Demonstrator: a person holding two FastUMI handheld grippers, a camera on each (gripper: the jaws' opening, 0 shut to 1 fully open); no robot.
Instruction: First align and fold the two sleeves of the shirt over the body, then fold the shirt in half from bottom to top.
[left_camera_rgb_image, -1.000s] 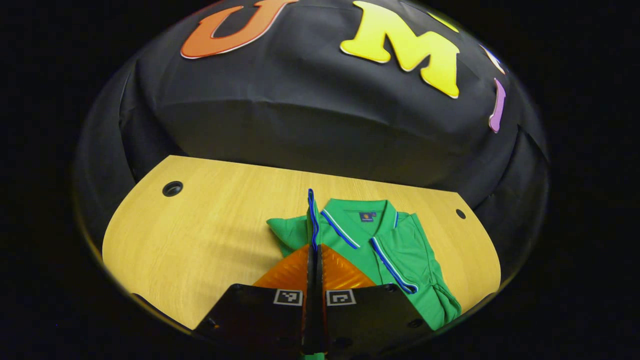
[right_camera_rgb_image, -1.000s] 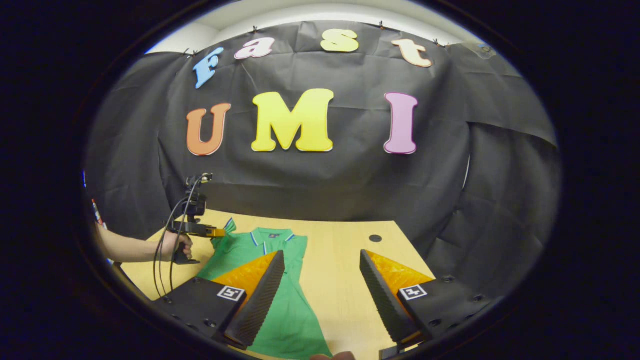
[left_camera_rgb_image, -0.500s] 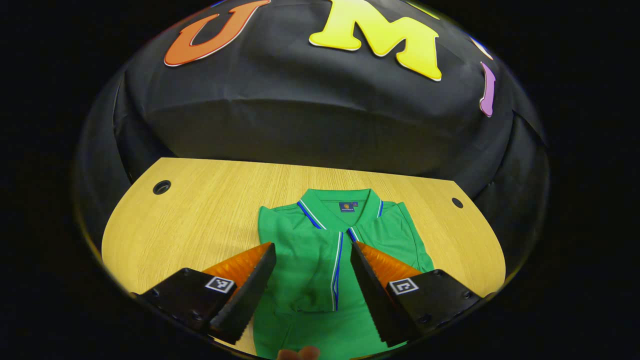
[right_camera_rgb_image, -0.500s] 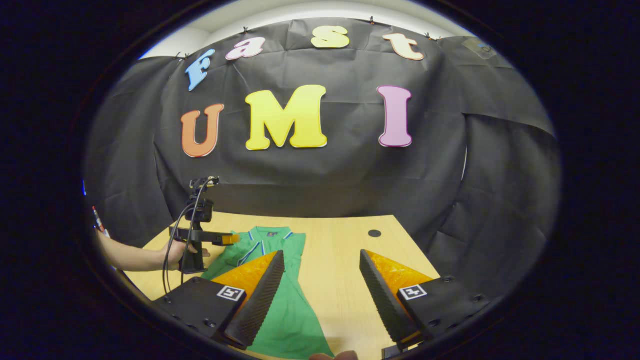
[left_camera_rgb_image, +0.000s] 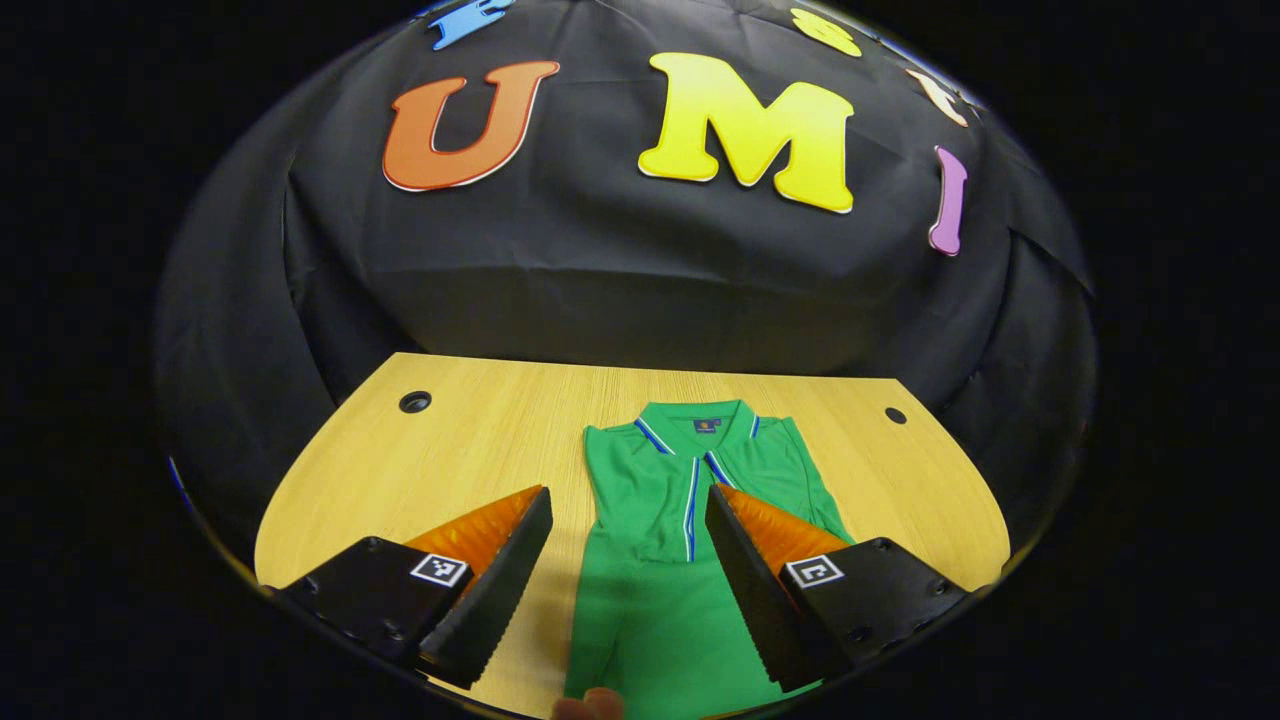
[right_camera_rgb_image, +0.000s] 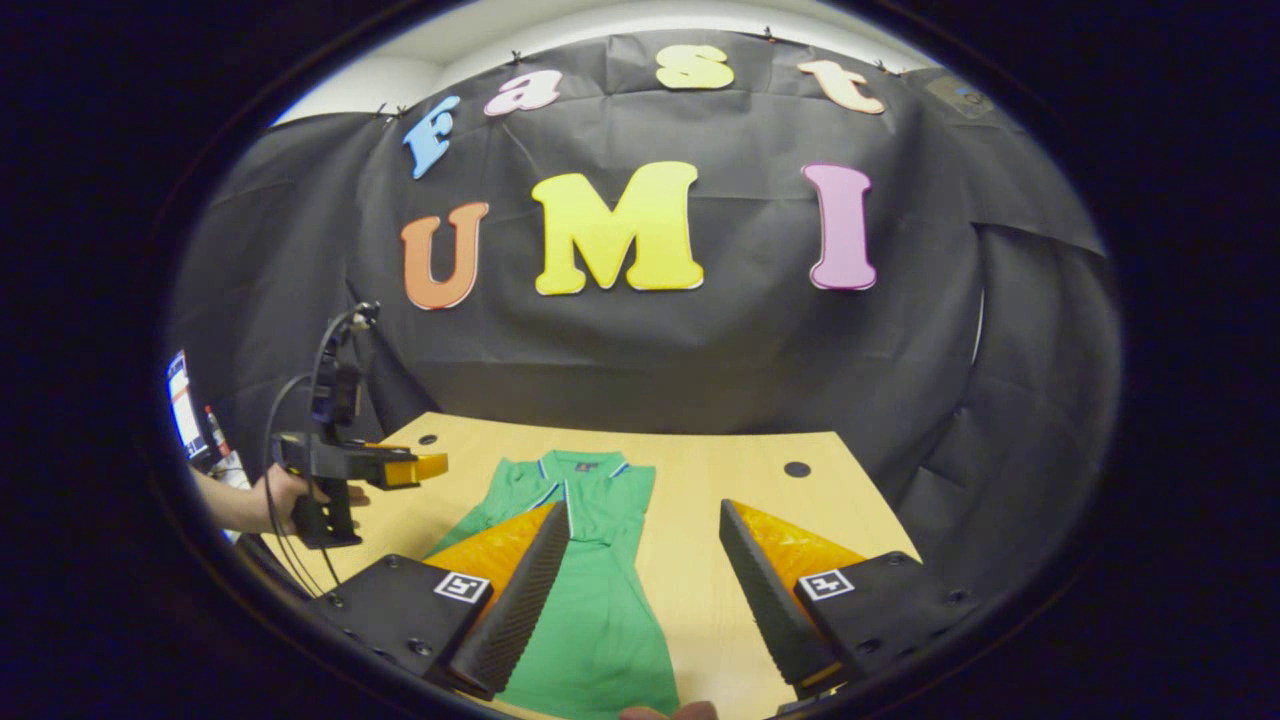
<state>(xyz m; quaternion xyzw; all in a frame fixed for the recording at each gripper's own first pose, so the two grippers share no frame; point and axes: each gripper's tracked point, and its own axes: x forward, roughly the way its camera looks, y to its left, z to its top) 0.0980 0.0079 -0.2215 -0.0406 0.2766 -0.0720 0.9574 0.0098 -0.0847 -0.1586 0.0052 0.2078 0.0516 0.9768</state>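
The wooden worktop (left_camera_rgb_image: 400, 470) spans the booth in front of the black cloth wall, with a round cable hole (left_camera_rgb_image: 414, 402) near its far left corner and a smaller hole (left_camera_rgb_image: 895, 415) near the far right, as the left gripper view gives it. In the right gripper view the same worktop (right_camera_rgb_image: 720, 500) carries one hole (right_camera_rgb_image: 797, 468) to the right of the garment.

The green shirt (left_camera_rgb_image: 660, 560) lies flat on the worktop, collar toward the cloth wall and hem toward the near edge. Both sleeves are folded in over the body, so it reads as a narrow strip with nearly straight sides. White and blue trim runs along the collar and down the placket. In the right gripper view the shirt (right_camera_rgb_image: 590, 600) lies left of centre, running from the collar down under that view's left finger.

The left claw (left_camera_rgb_image: 628, 590) hangs above the lower body of the shirt with its fingers spread wide, holding nothing; the shirt shows in the gap between them. In the right gripper view it sits off to the left above the worktop edge, gripped by a hand (right_camera_rgb_image: 285, 495), clear of the shirt.

The right claw (right_camera_rgb_image: 640, 600) is likewise spread wide and empty, above the shirt's right edge and bare wood.
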